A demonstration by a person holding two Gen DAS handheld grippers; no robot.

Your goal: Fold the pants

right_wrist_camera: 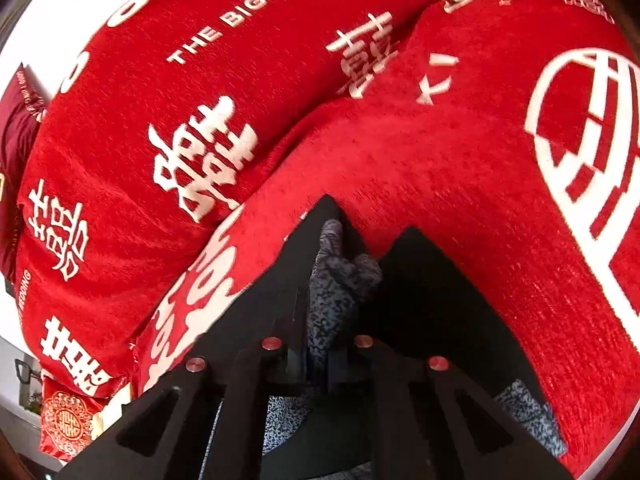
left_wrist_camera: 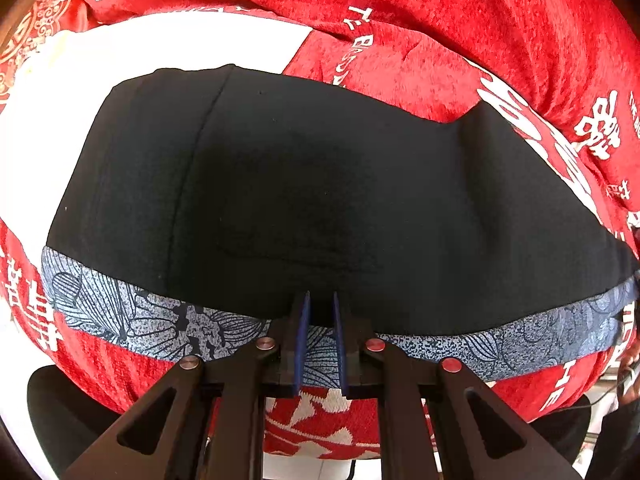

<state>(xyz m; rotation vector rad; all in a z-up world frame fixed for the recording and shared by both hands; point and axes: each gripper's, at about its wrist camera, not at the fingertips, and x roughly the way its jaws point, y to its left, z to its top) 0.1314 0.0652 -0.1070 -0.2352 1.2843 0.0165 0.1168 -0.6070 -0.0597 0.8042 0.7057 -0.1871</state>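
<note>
Black pants (left_wrist_camera: 304,192) with a blue-grey flower-print band (left_wrist_camera: 132,312) lie flat on a red cover with white characters (left_wrist_camera: 460,40). In the left wrist view my left gripper (left_wrist_camera: 321,300) hovers at the band's near edge, its blue-padded fingers (left_wrist_camera: 303,340) slightly apart with nothing between them. In the right wrist view my right gripper (right_wrist_camera: 326,300) is shut on a bunched piece of the print band (right_wrist_camera: 340,280), with black pants cloth (right_wrist_camera: 420,300) draped on both sides of it.
The red cover (right_wrist_camera: 200,120) lies in thick rolls behind the pants. A dark red cushion (right_wrist_camera: 16,140) sits at the far left, and a small red embroidered pad (right_wrist_camera: 66,424) lies at the lower left. White floor shows beyond.
</note>
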